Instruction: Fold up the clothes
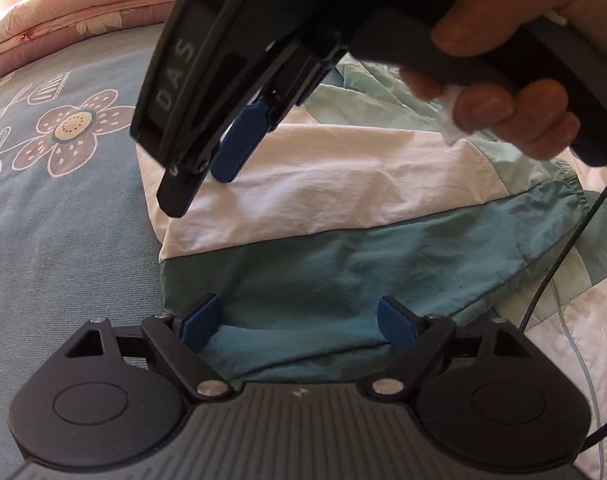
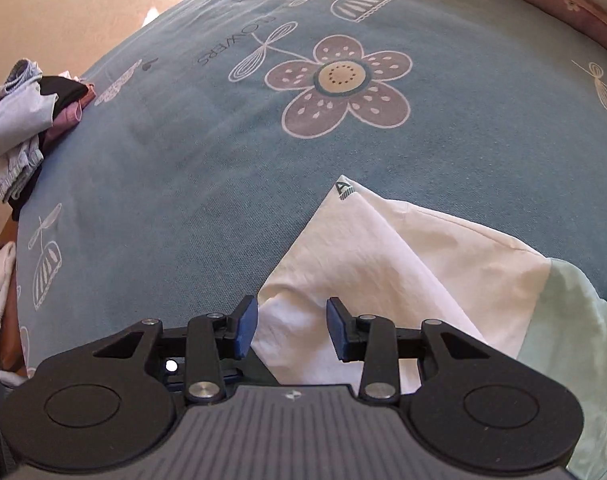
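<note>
A jacket with white (image 1: 343, 184), teal (image 1: 343, 272) and mint panels lies spread on the blue flowered bed sheet (image 1: 63, 208). My left gripper (image 1: 297, 312) stands wide open over the teal hem, with cloth under its fingers but not pinched. A hand (image 1: 515, 112) holds my right gripper (image 1: 219, 168) above the white band, pointing down at its left edge. In the right wrist view, the right gripper (image 2: 291, 324) is partly open over the jacket's white corner (image 2: 383, 248), and its pads do not press the cloth.
A heap of crumpled clothes (image 2: 19, 120) sits at the sheet's far left edge. A pink quilt (image 1: 63, 20) runs along the back of the bed. A black cable (image 1: 563, 248) hangs across the jacket on the right.
</note>
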`<state>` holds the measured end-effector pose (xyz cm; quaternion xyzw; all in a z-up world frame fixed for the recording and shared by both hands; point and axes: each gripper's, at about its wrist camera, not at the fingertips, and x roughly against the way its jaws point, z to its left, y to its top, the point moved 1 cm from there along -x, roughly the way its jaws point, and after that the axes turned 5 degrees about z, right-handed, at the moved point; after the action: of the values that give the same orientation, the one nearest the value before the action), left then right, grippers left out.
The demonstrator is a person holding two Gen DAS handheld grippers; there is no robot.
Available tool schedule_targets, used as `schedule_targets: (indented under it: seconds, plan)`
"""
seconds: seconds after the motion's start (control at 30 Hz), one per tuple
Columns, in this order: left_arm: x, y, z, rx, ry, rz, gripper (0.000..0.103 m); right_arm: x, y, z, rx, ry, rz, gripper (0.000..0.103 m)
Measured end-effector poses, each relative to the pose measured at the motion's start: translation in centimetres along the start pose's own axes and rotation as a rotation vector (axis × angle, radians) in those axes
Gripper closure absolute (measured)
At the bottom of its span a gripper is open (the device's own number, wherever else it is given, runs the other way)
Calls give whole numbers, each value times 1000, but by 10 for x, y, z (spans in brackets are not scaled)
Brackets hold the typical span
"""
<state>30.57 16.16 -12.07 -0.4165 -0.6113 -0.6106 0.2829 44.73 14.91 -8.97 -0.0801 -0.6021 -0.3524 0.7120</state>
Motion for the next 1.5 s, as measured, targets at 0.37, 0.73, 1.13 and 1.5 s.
schedule_targets:
  seconds: [0.37,0.73,1.13,1.5]
  plan:
    - [22,-26,15,50,-58,-45,17,-24,18,-1,80,-221,-82,63]
    - [45,-22,-7,-45,-150,-15,18,48,-65,-36,-153,-248,-67,54]
    - [67,-7,-30,-185,-140,-45,18,84,-174,-66,-448,-377,-95,47]
    - [9,-5,-53,-395,-87,137,17,99,-223,-102,-667,-418,-238,46]
